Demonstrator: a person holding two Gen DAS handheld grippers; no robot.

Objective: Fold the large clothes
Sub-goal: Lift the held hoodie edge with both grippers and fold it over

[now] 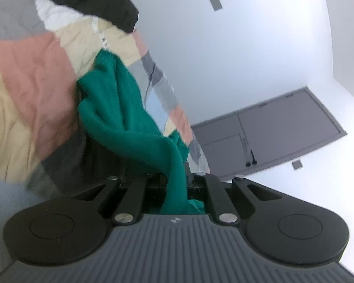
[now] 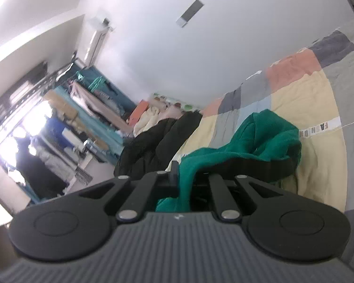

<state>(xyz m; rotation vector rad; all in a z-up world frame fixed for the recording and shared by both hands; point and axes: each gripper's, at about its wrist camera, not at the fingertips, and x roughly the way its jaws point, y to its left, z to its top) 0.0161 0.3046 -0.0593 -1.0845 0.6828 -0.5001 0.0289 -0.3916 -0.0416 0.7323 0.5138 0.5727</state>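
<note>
Both the left hand-held gripper [image 1: 177, 176] and right hand-held gripper [image 2: 184, 176] clench the green garment [image 1: 120, 108] above the patchwork quilt [image 2: 306, 99].

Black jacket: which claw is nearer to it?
Likely right. The right claw, shut on the green garment, has the black jacket just beyond its fingers; from the left claw it lies across the quilt.

Patchwork-quilted bed [image 2: 302, 89] (green garment [image 2: 266, 136], black coat [image 2: 158, 141] on top)
</note>
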